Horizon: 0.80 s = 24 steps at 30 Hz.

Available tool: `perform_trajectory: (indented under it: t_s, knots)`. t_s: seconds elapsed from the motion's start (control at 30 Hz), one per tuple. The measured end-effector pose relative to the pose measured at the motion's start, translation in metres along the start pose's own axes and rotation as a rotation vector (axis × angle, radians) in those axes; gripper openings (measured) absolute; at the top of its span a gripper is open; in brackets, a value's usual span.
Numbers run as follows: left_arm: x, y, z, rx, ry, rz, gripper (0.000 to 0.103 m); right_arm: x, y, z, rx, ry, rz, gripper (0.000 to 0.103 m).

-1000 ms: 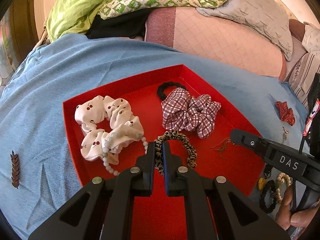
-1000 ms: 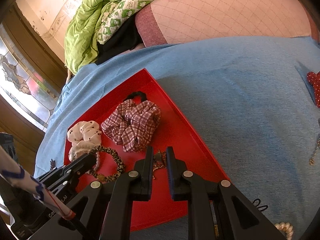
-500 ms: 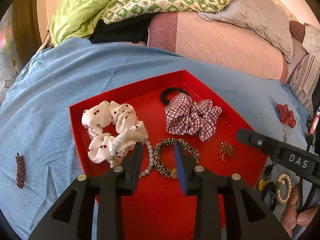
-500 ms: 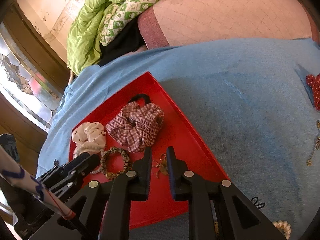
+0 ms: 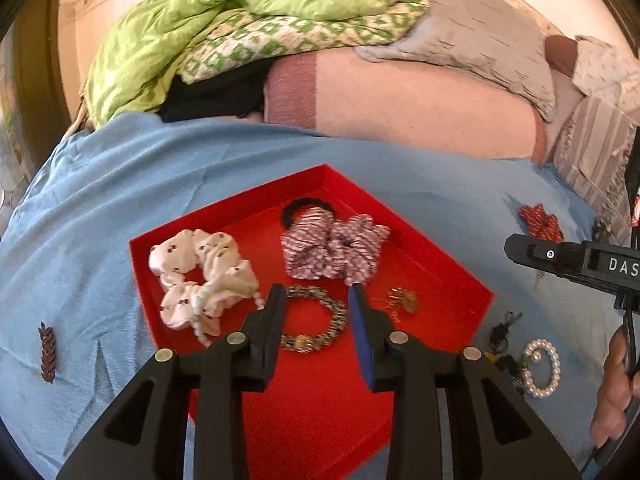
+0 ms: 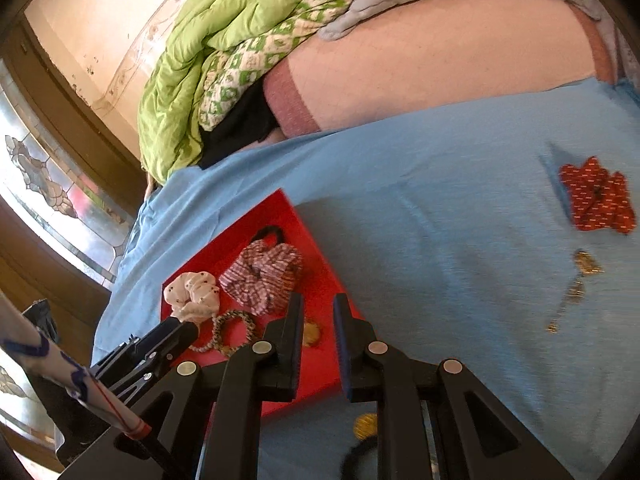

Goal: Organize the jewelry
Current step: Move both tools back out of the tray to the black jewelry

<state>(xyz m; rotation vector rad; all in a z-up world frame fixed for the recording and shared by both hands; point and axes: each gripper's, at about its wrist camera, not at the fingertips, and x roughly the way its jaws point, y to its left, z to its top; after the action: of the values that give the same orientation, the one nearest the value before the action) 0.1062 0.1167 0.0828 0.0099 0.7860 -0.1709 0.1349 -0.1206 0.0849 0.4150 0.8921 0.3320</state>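
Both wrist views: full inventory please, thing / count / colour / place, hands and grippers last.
tray: 1, red, on the blue cloth
blue cloth: 1, covering the bed
scrunchies in tray: 2, white cherry-print, plaid
black hair tie: 1, behind the plaid one
leopard band: 1, tray front
gold brooch: 1, tray right
red scrunchie: 1, on cloth
gold chain piece: 1, on cloth
pearl bracelet: 1, right of tray
brown leaf clip: 1, left of tray
green quilt: 1, behind
left gripper: open, empty
right gripper: empty
hand: 1, right edge
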Motion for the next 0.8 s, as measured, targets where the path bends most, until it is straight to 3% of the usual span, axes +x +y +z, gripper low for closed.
perform_trajectory:
  t_s: [0.37,0.57,0.67,0.8]
  knots:
    - [-0.009,-0.046,-0.009,0.075,0.024,-0.144,0.031,-0.014,-0.053,-0.021,0.069,0.074,-0.062,0.016]
    - [-0.003,-0.086,-0.031,0.174,0.135,-0.291,0.031,-0.022,-0.066,-0.018,0.091,0.064,-0.072,0.016]
    - [0.007,-0.103,-0.046,0.231,0.206,-0.321,0.031,-0.026,-0.070,-0.020,0.088,0.066,-0.072,0.016]
    - [0.022,-0.122,-0.061,0.294,0.266,-0.303,0.031,-0.029,-0.075,-0.019,0.098,0.064,-0.071,0.016]
